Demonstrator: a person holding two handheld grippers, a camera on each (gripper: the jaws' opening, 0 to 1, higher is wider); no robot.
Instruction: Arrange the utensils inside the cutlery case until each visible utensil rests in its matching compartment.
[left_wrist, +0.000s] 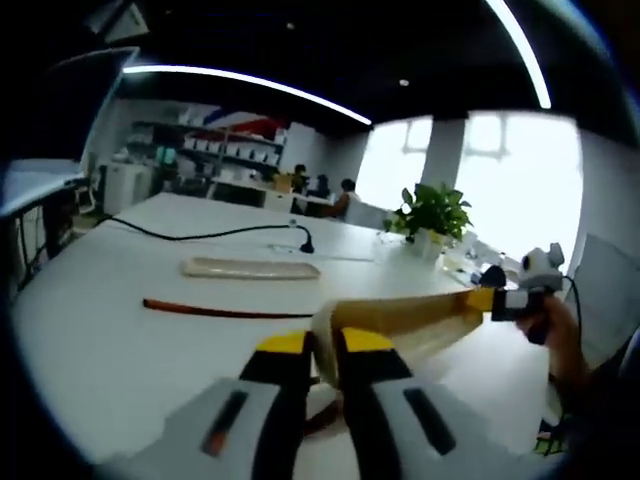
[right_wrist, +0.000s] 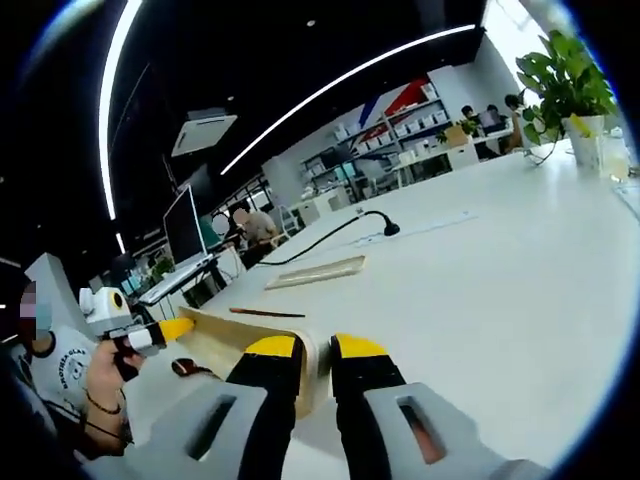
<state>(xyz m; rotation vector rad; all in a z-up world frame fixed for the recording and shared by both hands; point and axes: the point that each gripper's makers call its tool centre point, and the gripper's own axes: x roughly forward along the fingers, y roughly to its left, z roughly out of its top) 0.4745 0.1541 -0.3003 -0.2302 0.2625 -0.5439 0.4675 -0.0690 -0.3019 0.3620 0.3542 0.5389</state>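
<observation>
A pale wooden cutlery case (left_wrist: 410, 320) hangs between both grippers, above the white table. My left gripper (left_wrist: 325, 345) is shut on its near end, and its yellow tip (right_wrist: 172, 329) holds the far end in the right gripper view. My right gripper (right_wrist: 315, 350) is shut on the other end of the case (right_wrist: 225, 345); a hand carries it (left_wrist: 495, 300) at the right of the left gripper view. A dark chopstick (left_wrist: 220, 310) (right_wrist: 265, 313) lies on the table beyond the case. A dark spoon-like piece (right_wrist: 185, 367) lies under the case.
A flat wooden lid (left_wrist: 250, 268) (right_wrist: 315, 272) rests further out on the table (left_wrist: 110, 340). A black cable (left_wrist: 200, 236) runs behind it. A potted plant (left_wrist: 435, 215) stands at the table's far side. A person (right_wrist: 60, 380) holds the left gripper.
</observation>
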